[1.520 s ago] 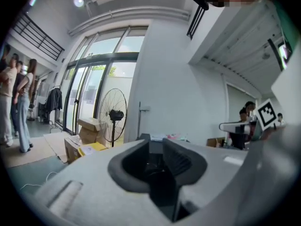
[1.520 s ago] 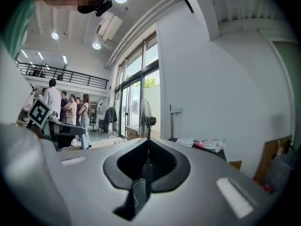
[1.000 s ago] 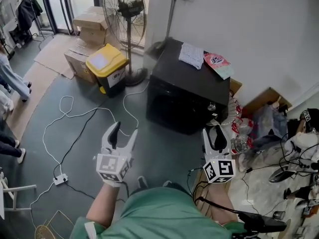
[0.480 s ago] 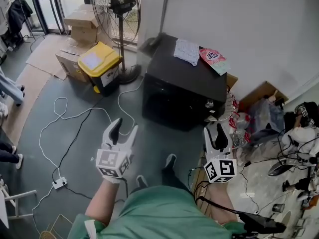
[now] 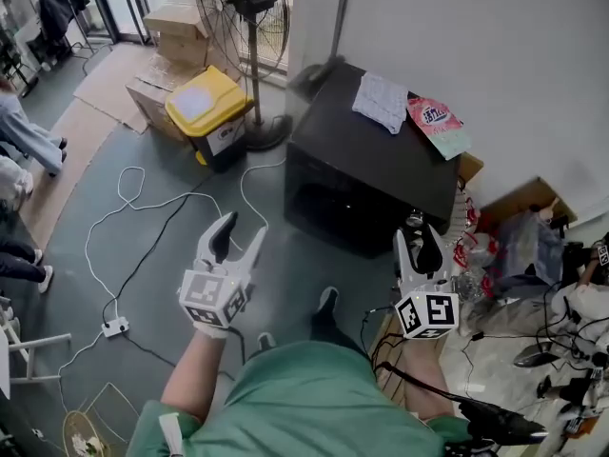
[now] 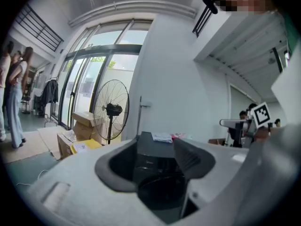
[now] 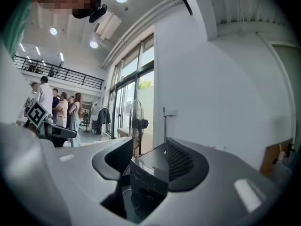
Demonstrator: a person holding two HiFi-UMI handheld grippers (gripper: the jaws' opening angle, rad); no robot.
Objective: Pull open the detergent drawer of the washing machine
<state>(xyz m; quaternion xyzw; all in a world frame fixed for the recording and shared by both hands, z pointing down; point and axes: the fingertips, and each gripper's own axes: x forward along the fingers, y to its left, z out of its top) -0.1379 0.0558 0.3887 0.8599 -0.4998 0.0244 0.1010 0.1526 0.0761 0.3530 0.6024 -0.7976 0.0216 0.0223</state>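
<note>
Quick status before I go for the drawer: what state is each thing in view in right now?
washing machine: front flush, nothing pulled out.
left gripper: jaws apart, have just been closing slightly, nothing between them.
right gripper: jaws apart, empty.
yellow-lidded bin: lid shut.
fan: upright; spinning or not, cannot tell.

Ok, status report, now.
Left gripper open, empty, jaws just closing a little; right gripper open, empty. Washing machine ahead, untouched. White cable on floor to the left.
</note>
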